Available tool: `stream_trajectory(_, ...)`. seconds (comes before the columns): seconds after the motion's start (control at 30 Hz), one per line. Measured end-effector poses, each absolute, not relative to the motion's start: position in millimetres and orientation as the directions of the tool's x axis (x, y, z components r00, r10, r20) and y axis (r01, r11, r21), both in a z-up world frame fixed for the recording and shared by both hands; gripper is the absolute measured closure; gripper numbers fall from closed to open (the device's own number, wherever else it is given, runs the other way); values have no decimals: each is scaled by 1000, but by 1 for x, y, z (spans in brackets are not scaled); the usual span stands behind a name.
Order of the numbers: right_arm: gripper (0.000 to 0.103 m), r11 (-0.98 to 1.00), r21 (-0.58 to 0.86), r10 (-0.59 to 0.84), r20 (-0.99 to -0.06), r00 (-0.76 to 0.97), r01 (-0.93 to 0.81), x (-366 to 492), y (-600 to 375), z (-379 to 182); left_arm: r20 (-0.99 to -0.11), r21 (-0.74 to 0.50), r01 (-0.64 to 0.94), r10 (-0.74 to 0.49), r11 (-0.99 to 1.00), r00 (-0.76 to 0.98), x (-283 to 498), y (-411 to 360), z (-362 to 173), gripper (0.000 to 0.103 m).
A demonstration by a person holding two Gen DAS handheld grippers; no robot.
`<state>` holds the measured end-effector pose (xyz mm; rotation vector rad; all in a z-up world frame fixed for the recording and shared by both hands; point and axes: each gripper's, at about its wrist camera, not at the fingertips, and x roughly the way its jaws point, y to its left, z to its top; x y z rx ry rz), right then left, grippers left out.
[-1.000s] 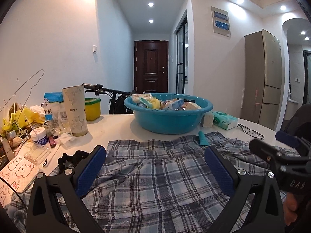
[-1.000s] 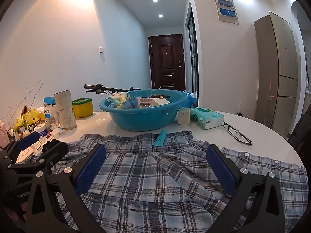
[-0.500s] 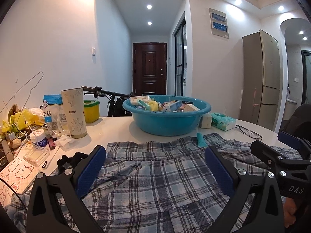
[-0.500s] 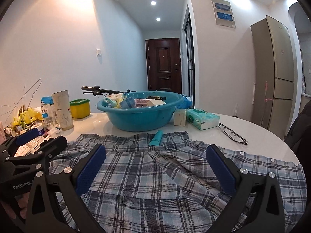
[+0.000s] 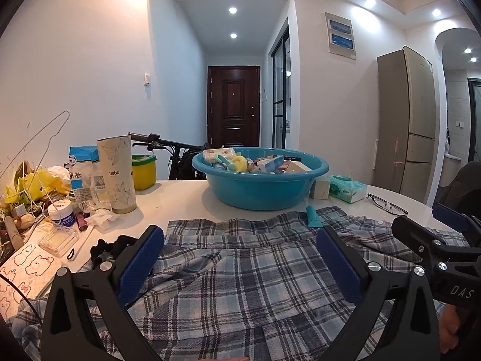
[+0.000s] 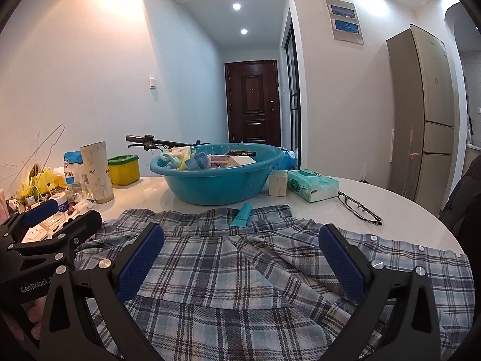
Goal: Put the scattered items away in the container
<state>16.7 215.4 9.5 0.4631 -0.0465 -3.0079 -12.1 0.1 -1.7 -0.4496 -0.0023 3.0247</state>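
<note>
A teal basin [image 5: 261,191] holding several small items stands at the back of the white table; it also shows in the right wrist view [image 6: 216,185]. A plaid shirt [image 5: 255,273] lies spread in front of it, also in the right wrist view [image 6: 270,276]. A small teal tube [image 5: 312,216] lies on the shirt's far edge, seen too in the right wrist view [image 6: 241,214]. My left gripper [image 5: 240,258] is open and empty above the shirt. My right gripper [image 6: 242,258] is open and empty above the shirt, beside the left one.
A tissue pack [image 6: 312,185], a small box [image 6: 278,183] and glasses [image 6: 359,207] lie right of the basin. A tall Debo cup [image 5: 117,174], a yellow tub [image 5: 144,171], a white jar [image 5: 61,212], bags and clutter crowd the left side.
Both grippers have drawn slightly back and up, so the basin and tube look a little farther away. Both stay open and empty.
</note>
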Motion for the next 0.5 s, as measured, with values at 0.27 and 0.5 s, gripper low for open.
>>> stream_trajectory(0.27,1,-995,45,-101,-299,-949,91,17,215,10,-293,-15,-82,82,-997,-952,-13,-1,-2,0)
stream_trajectory(0.5,1,-995,44,-101,-300,-949,92,16,215,10,-287,-13,-74,74,-997,-955,-13,-1,-4,0)
